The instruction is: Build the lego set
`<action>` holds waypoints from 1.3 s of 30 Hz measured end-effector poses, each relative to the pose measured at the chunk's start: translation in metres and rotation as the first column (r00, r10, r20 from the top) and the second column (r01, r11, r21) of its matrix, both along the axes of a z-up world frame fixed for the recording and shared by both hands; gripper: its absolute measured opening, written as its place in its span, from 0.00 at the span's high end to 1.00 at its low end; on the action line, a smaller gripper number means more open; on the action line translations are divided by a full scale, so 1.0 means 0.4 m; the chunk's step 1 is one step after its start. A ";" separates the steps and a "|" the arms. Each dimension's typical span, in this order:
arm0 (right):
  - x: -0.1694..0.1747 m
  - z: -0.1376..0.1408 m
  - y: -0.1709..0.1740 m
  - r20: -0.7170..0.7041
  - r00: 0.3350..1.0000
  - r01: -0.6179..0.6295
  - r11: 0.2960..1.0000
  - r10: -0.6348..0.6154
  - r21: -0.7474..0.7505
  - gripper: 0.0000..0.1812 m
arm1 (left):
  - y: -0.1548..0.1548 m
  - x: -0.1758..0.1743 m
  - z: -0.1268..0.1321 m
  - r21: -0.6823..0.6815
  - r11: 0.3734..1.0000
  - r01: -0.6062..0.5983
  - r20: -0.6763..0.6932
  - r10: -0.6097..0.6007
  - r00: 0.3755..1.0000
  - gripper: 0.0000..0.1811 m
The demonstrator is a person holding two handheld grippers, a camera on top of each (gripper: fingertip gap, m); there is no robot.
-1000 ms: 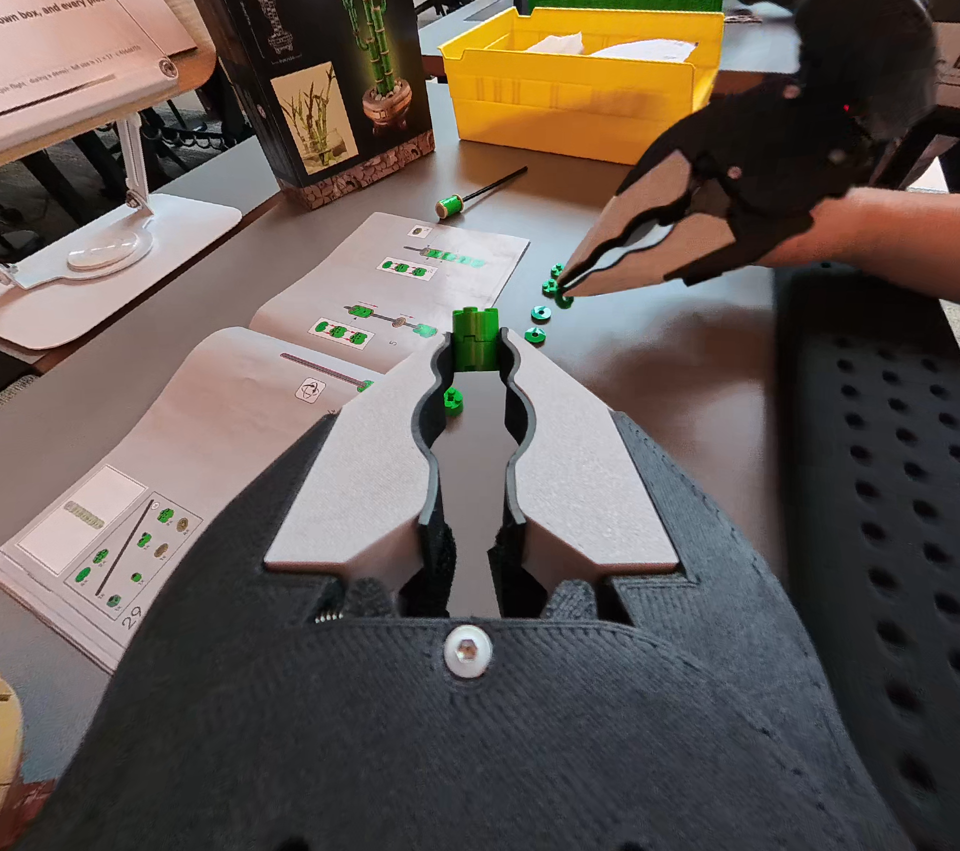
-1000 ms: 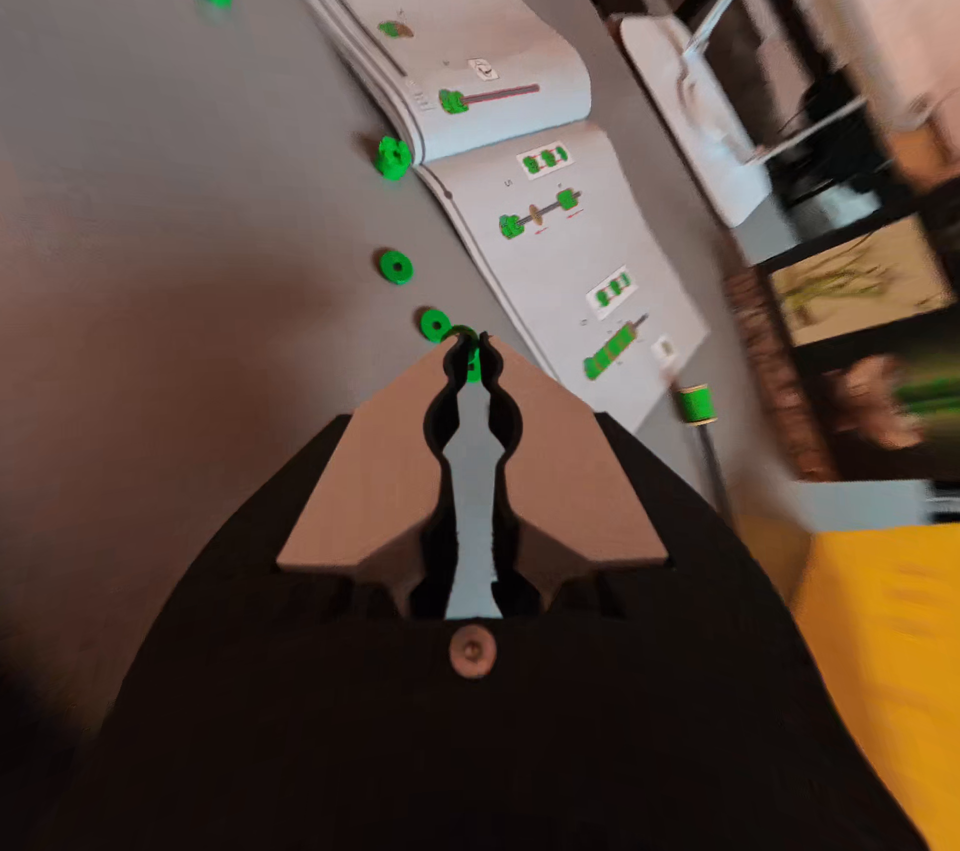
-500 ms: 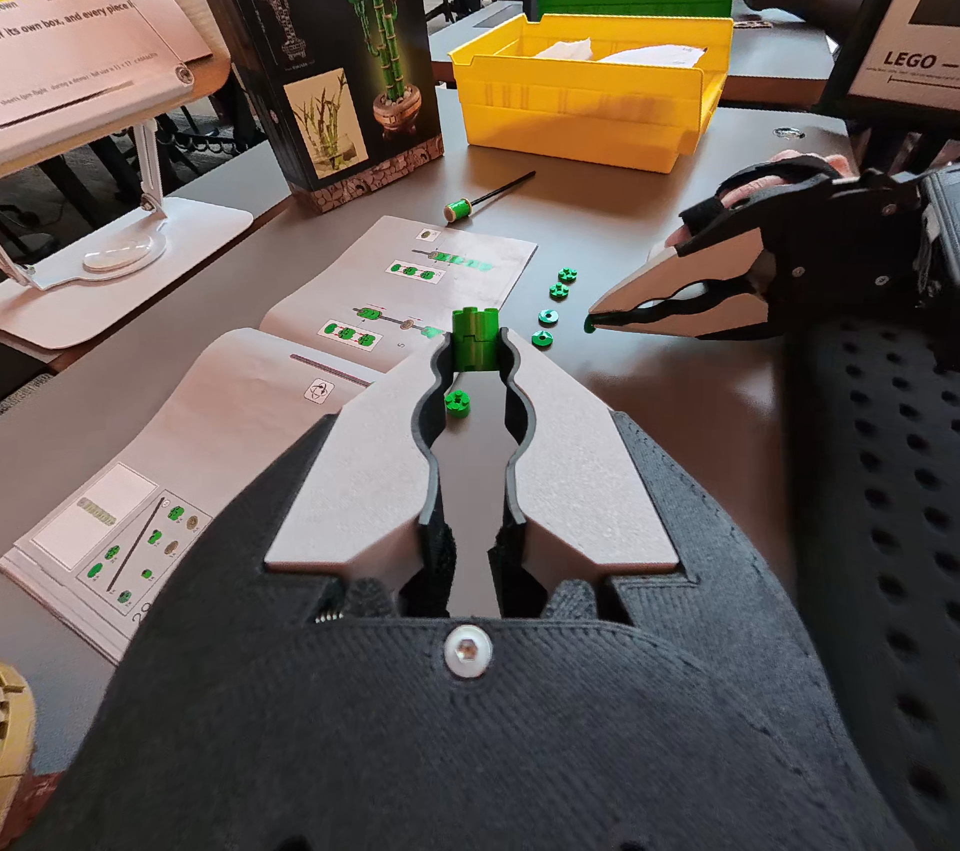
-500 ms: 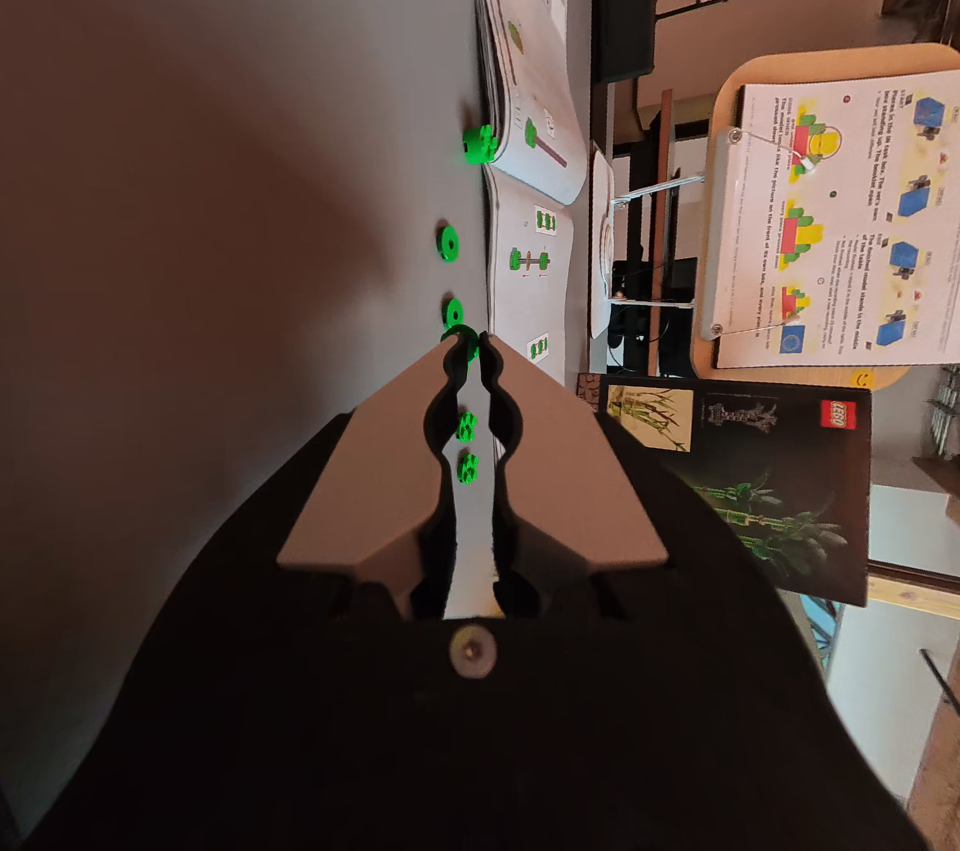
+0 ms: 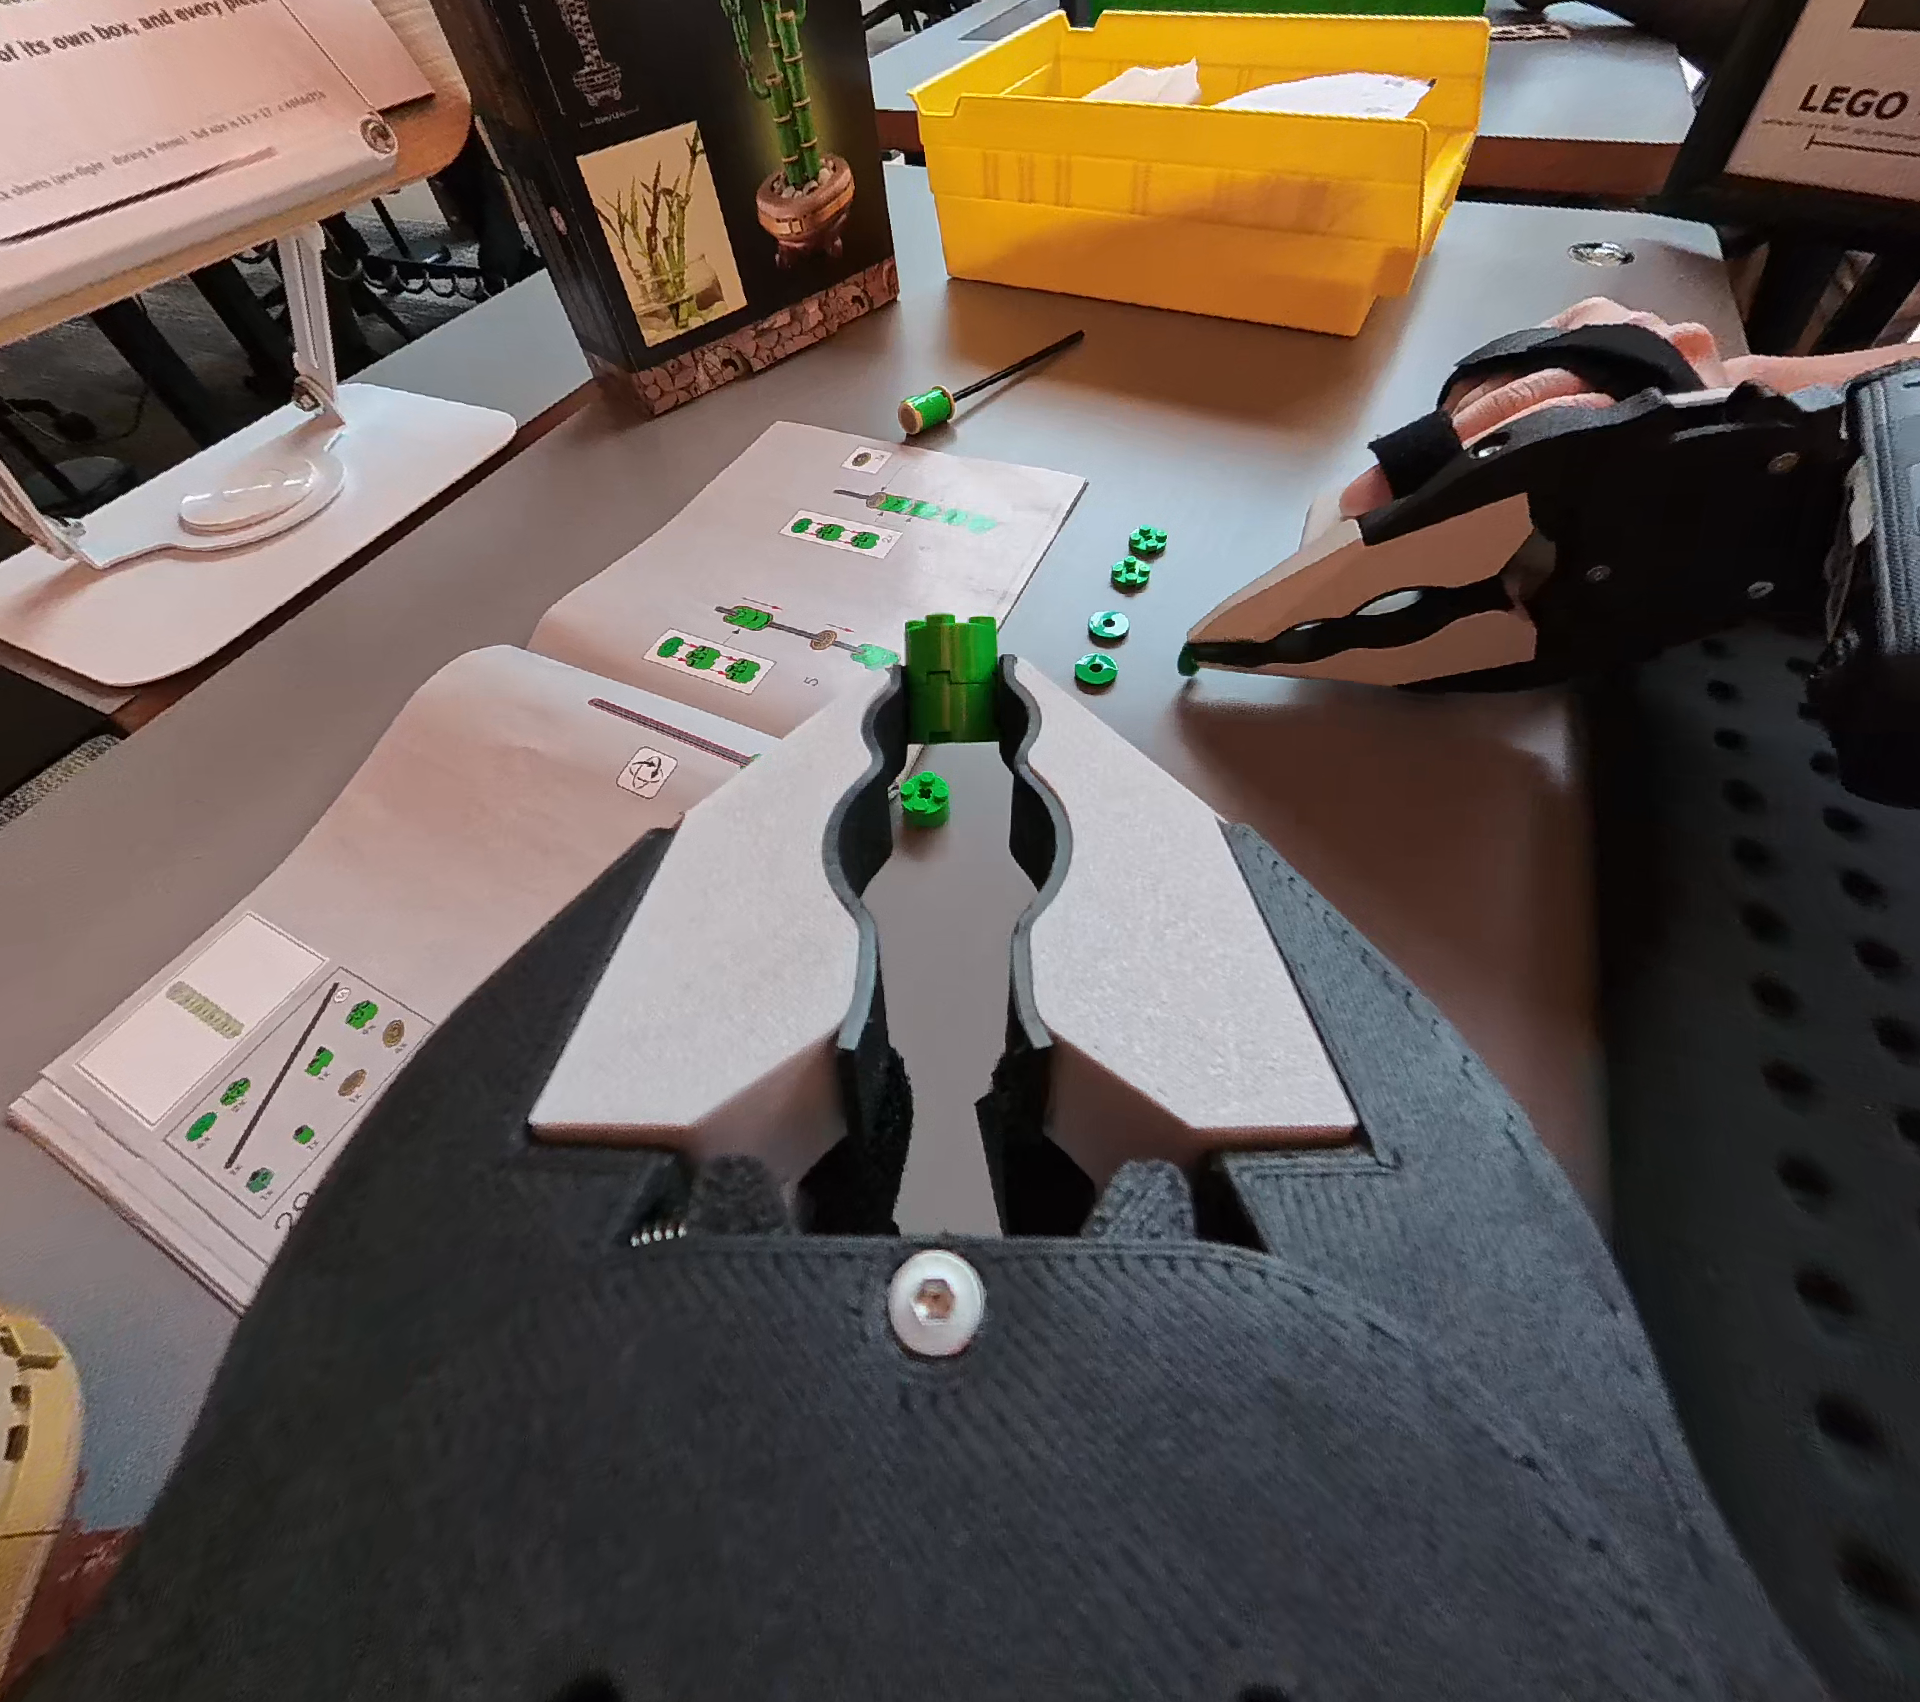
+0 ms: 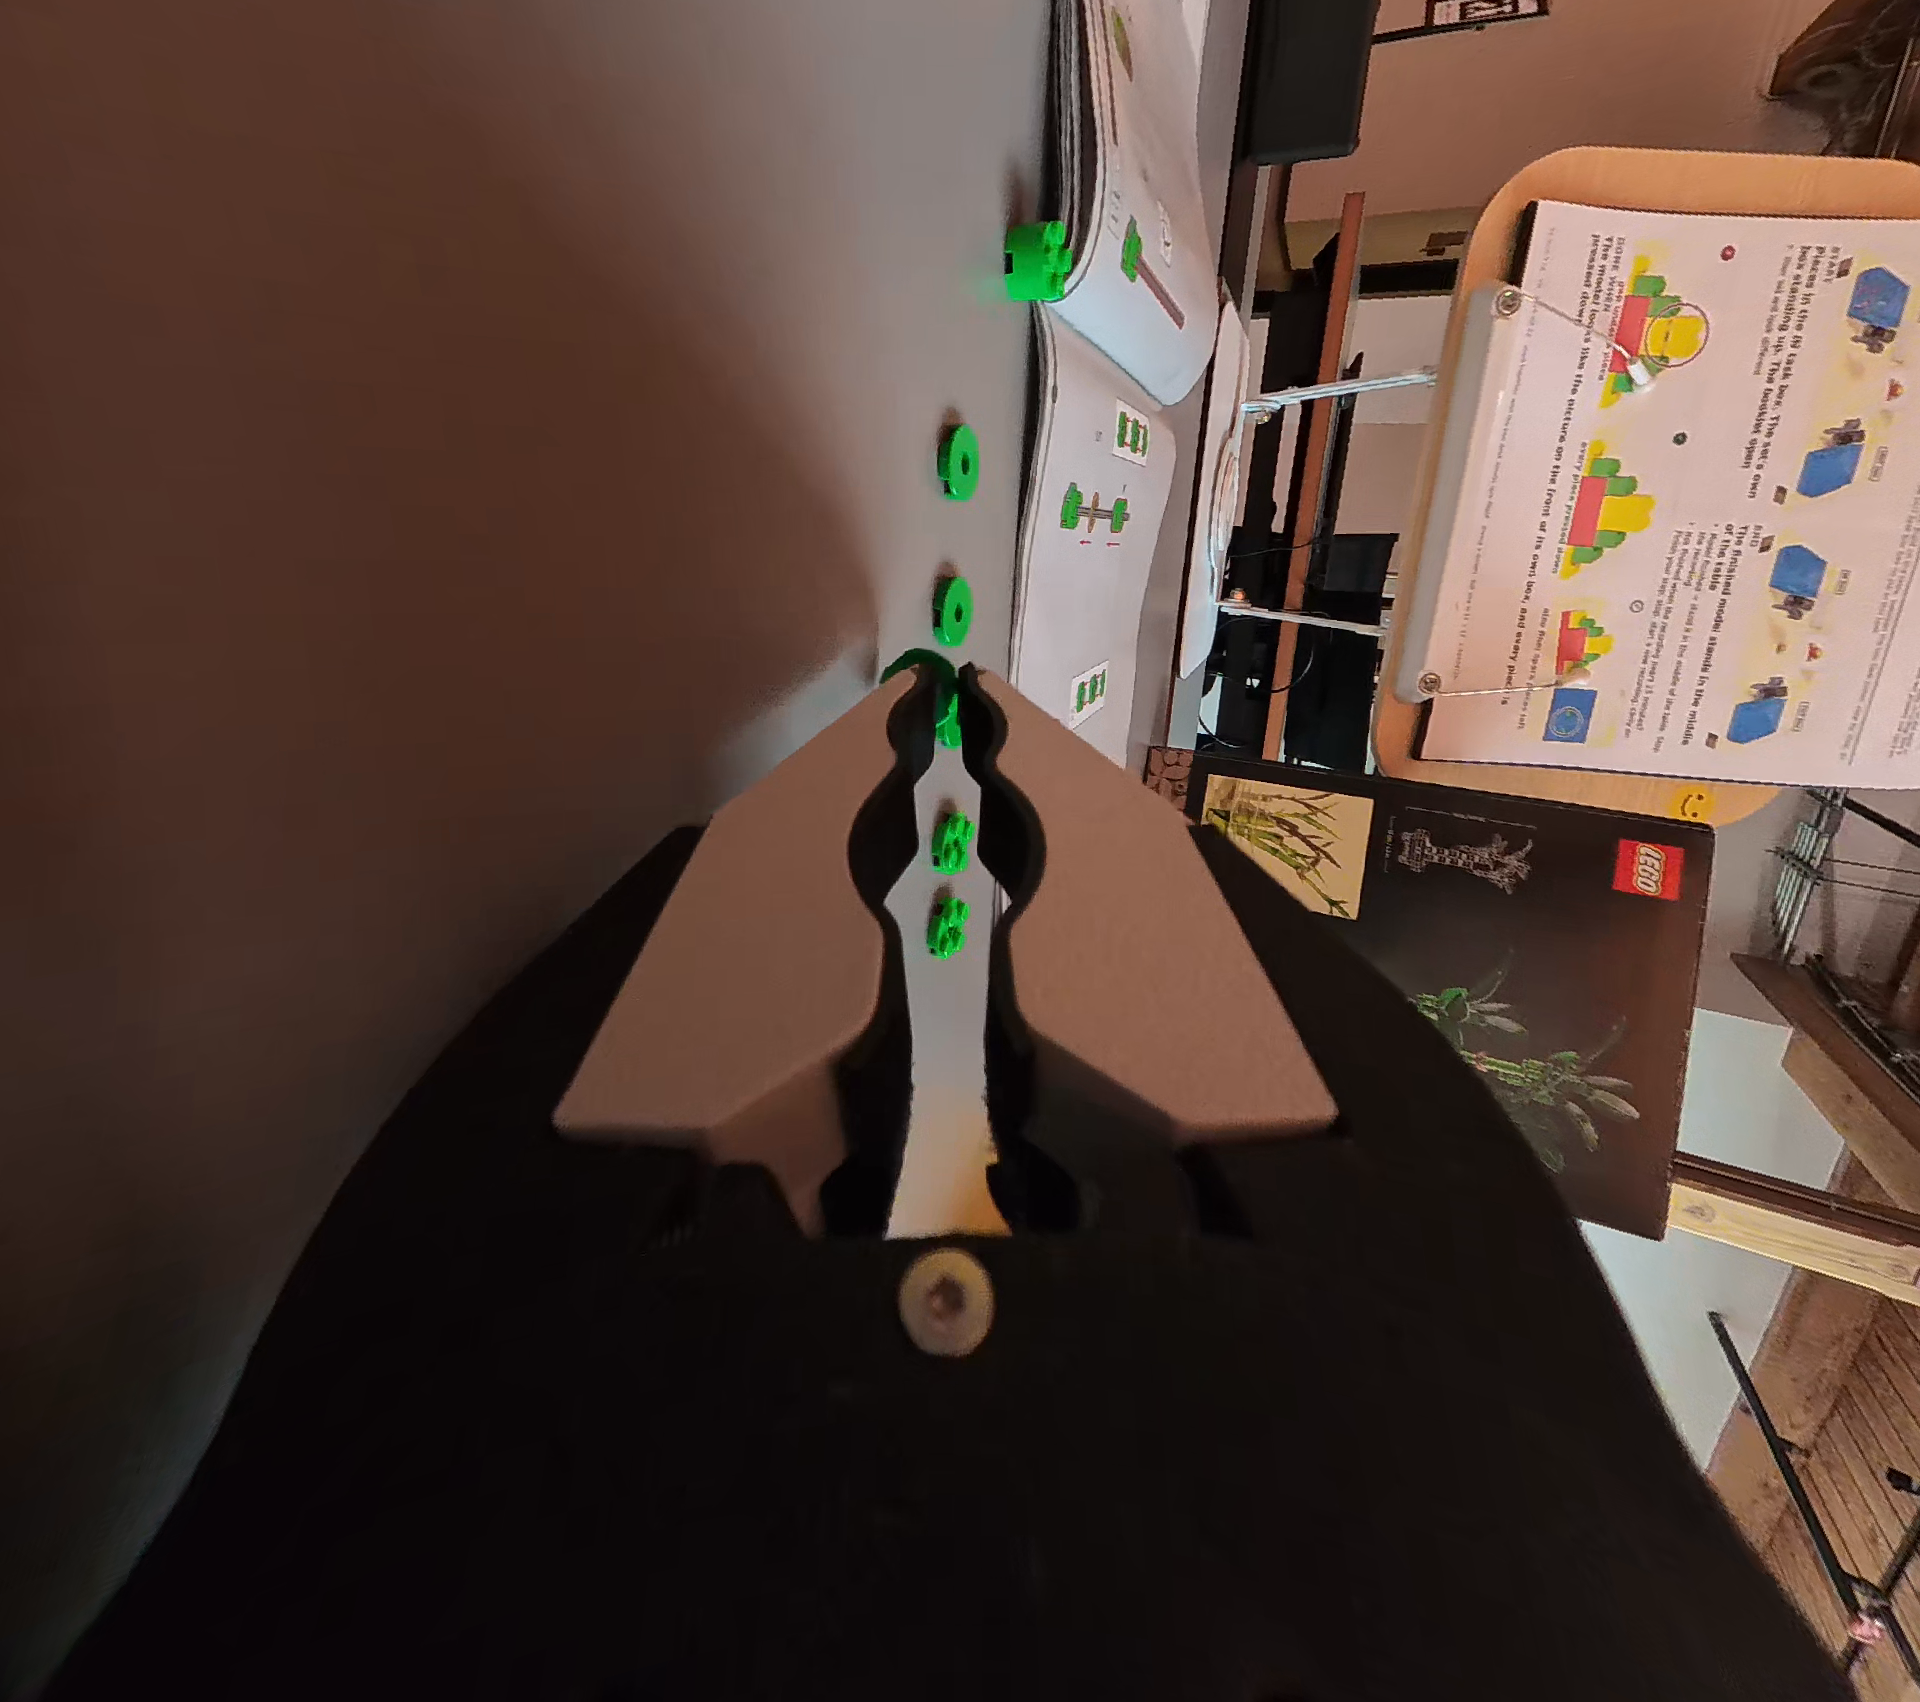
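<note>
My left gripper [image 5: 948,688] is shut on a stack of green round bricks [image 5: 948,665], held upright above the open instruction booklet [image 5: 499,779]. A loose green round brick [image 5: 924,798] lies on the table under its fingers. My right gripper [image 5: 1195,663] is turned on its side, low over the table, shut on a small green round plate [image 5: 1187,663]. That plate also shows at the tips in the right wrist view [image 6: 914,667]. Just left of it lies a row of small green round pieces: two flat ones [image 5: 1101,646] and two studded ones [image 5: 1138,556].
A black axle with a green end [image 5: 928,409] lies past the booklet. The set's box [image 5: 665,94] and a yellow bin [image 5: 1195,166] stand at the back. A white stand [image 5: 270,499] is at the left and a black perforated mat [image 5: 1766,1081] at the right. Spacing between my two grippers at the tips: around 15 cm.
My right gripper has come off the row of green pieces with one plate in its tips, turned on its side and dropped low to the right of the row. My left gripper has held still.
</note>
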State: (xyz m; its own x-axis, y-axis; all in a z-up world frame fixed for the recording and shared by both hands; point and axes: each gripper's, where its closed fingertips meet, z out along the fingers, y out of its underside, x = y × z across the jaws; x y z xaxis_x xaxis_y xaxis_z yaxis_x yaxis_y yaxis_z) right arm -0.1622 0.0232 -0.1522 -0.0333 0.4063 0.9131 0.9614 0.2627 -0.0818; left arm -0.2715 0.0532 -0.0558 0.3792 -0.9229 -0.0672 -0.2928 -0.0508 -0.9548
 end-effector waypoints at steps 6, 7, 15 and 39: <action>0.003 -0.004 0.000 0.004 1.000 0.009 1.000 -0.009 -0.007 0.98 | 0.001 -0.002 0.003 0.007 1.000 -0.004 0.000 0.004 1.000 0.92; 0.003 -0.004 0.000 0.004 1.000 0.010 1.000 -0.010 -0.007 0.98 | 0.001 -0.003 0.004 0.008 1.000 -0.005 0.001 0.005 1.000 0.92; 0.002 -0.004 -0.003 -0.014 1.000 0.012 1.000 -0.012 -0.018 0.98 | 0.002 -0.005 0.007 0.010 1.000 -0.007 0.003 0.007 1.000 0.92; 0.014 -0.028 -0.041 -0.320 0.920 -0.088 0.675 -0.227 -0.733 0.87 | 0.000 -0.001 0.002 -0.037 0.999 0.011 0.026 -0.010 1.000 0.92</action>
State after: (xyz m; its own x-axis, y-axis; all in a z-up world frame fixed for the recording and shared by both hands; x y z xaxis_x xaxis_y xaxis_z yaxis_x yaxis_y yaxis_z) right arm -0.1567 0.0066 -0.1633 0.2828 0.9229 0.2614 0.8299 -0.0988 -0.5491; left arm -0.2721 0.0532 -0.0551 0.3710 -0.9283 -0.0234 -0.2689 -0.0833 -0.9596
